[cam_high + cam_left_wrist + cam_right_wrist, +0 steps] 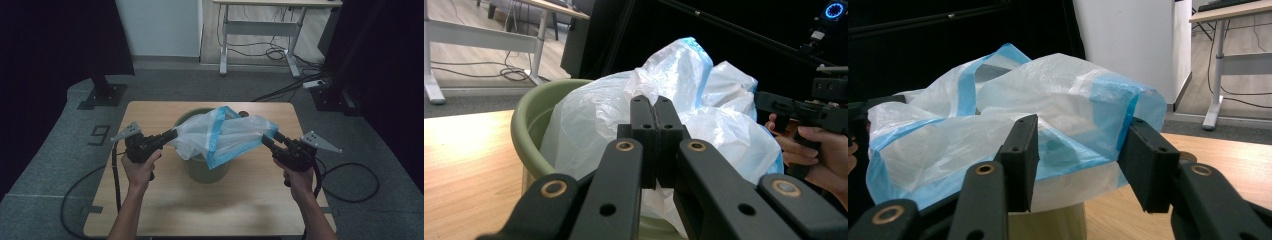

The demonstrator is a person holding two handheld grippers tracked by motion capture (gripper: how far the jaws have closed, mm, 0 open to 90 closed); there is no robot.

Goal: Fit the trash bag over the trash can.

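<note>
Plastic bag point(220, 135) pinched between left fingers point(644, 125), loose between right fingers point(1020, 150)

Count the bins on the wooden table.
1: a green bin stands at the middle of the wooden table, between the two grippers, with a white and blue plastic bag stretched over its top. Nothing suggests another is hidden.

Both forearms are extended over the table from below. The left gripper point(171, 134) is held level, pointed rightward, its jaws pressed fully together. The right gripper point(266, 139) is aimed leftward toward it, its jaws set apart about halfway.
</note>
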